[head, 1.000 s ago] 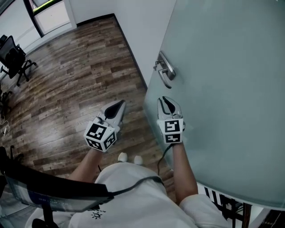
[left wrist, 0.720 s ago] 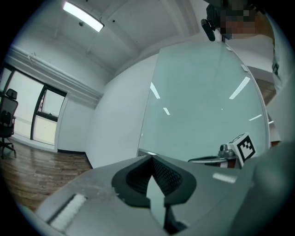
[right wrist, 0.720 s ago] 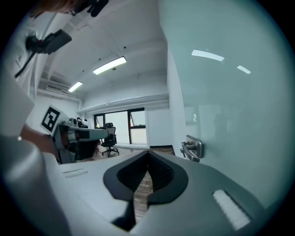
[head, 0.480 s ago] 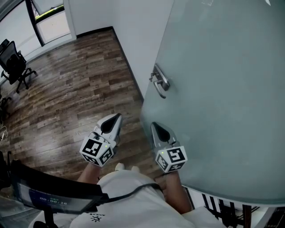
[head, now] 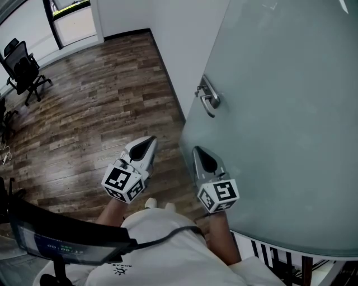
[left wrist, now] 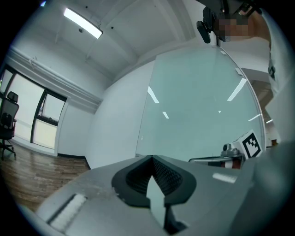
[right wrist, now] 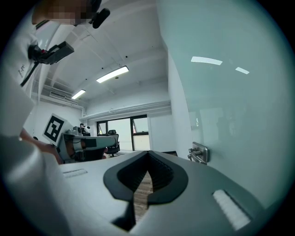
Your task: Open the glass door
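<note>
The frosted glass door (head: 279, 123) fills the right of the head view and carries a metal lever handle (head: 208, 96) near its left edge. My right gripper (head: 198, 152) hangs below the handle, close to the door's edge, shut with nothing between its jaws. My left gripper (head: 148, 142) floats beside it over the wooden floor (head: 95, 111), also shut and empty. In the right gripper view the handle (right wrist: 199, 153) sits ahead and to the right of the shut right gripper (right wrist: 148, 154). The left gripper view shows the left gripper (left wrist: 151, 159) shut, facing the glass door (left wrist: 198, 115).
A white wall (head: 173, 44) meets the door's left edge. A black office chair (head: 22, 70) stands far left by a dark-framed window (head: 72, 17). A black-and-white striped object (head: 274, 254) shows under the door's lower edge at bottom right.
My right gripper has drawn back from just under the handle toward my body, rolled, and its jaws have closed. The left gripper shifted only slightly.
</note>
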`<state>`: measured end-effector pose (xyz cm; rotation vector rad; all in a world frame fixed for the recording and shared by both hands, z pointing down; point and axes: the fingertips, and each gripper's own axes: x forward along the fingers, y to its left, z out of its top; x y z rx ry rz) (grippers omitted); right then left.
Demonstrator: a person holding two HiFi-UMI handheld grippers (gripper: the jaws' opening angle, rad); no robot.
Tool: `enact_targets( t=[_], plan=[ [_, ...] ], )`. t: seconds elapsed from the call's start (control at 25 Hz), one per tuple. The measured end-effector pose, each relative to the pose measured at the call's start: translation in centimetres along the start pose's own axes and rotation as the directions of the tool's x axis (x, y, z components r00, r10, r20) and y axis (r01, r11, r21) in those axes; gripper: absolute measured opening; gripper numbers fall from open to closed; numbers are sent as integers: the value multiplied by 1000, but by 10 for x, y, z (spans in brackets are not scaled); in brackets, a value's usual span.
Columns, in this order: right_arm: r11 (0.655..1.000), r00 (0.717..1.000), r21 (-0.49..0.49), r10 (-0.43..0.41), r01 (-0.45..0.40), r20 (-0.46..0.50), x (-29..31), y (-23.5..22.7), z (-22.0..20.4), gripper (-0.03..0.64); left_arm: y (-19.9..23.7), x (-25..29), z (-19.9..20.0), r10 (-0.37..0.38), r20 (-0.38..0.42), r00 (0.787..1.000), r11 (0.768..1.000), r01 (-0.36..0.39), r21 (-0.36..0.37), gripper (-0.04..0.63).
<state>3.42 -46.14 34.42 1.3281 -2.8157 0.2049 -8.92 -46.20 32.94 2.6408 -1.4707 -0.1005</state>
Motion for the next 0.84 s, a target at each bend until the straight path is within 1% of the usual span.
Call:
enact_targets(
  t=[0.28,0.84],
  plan=[
    [1000,1000,-11,2,-2,2,-2,8,2,8,-1,-11,-1,9,1,1000,1000,-9,-1,3],
    [1000,1000,-27,-14,14,9,-2,4,7,8,-1,-6,0,-10,4,1000,1000,10,1,2]
  ],
)
